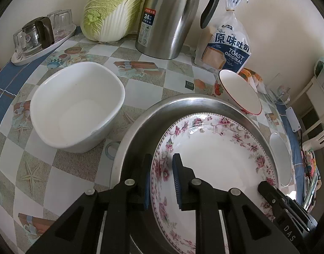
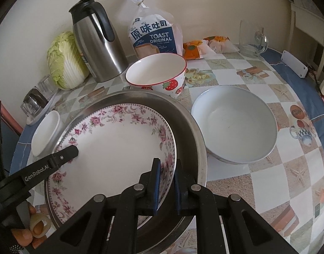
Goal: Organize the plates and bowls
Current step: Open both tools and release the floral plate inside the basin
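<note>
**Both grippers pinch the floral plate inside the steel pan**

The floral plate (image 1: 221, 148) sits in the big steel pan (image 1: 140, 131) at the table's middle, tilted a bit, its rim riding above the pan floor. Left gripper (image 1: 162, 177) straddles the plate's left rim: one blue pad outside, the other inside on the white face, jaws nearly closed on the rim. Right gripper (image 2: 167, 182) does the same on the opp. side, jaws narrow, rim clamped between the blue pads. Each gripper's tip also shows in the other's view, lying over the plate.

Around the pan, on the checkered tablecloth (image 2: 257, 169):
- White squarish bowl (image 1: 77, 105) to the left, apart from the pan.
- Strawberry bowl (image 2: 157, 74) just behind the pan, close to its back rim; contact can't be judged.
- Round white bowl (image 2: 233, 127) to the right, near the pan wall, seemingly w/ another nested under it.

Further back by the wall: steel thermos jug (image 2: 96, 42), napa cabbage (image 2: 64, 63), bag of toast (image 2: 153, 36), glass mug (image 2: 252, 40). Tray w/ upturned glasses (image 1: 41, 36) at far left. Fingers of a hand (image 2: 33, 230) show at the lower left of the right wrist view.
</note>
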The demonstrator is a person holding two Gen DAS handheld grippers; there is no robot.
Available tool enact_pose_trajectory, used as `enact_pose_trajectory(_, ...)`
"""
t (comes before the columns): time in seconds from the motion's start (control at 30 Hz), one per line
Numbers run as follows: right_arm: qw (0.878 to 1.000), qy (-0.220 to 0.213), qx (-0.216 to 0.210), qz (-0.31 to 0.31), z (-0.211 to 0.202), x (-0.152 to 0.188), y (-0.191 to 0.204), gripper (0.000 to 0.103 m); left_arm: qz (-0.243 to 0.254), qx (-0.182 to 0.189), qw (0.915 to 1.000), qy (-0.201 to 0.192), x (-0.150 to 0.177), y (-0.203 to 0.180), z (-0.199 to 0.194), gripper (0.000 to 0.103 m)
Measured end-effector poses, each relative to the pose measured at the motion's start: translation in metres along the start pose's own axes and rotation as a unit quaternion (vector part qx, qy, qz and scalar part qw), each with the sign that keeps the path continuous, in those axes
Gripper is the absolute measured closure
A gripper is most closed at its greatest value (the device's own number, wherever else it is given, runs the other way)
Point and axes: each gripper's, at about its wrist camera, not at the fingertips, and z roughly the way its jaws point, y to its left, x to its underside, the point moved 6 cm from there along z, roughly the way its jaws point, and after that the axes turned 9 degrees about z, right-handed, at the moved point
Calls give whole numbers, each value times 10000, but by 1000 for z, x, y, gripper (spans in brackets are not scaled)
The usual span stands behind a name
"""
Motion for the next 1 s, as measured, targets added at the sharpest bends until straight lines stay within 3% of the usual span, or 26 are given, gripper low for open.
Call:
enact_pose_trajectory(0.5, 9999, 43, -28, 113, -3, -2, -5, 91, -108, -2, 9999, -29, 0, 4, -2, 84)
enact_pose_trajectory(0.9, 9992, -335, -78, 204, -38, -23, -8, 91, -144, -110, 9998, 62, -10, 6, -24, 83)
enact_pose_trajectory(1.0, 9991, -349, 0, 227, -46, -26, -10, 91, -154, -221, 9995, 163, -11, 7, -29, 66)
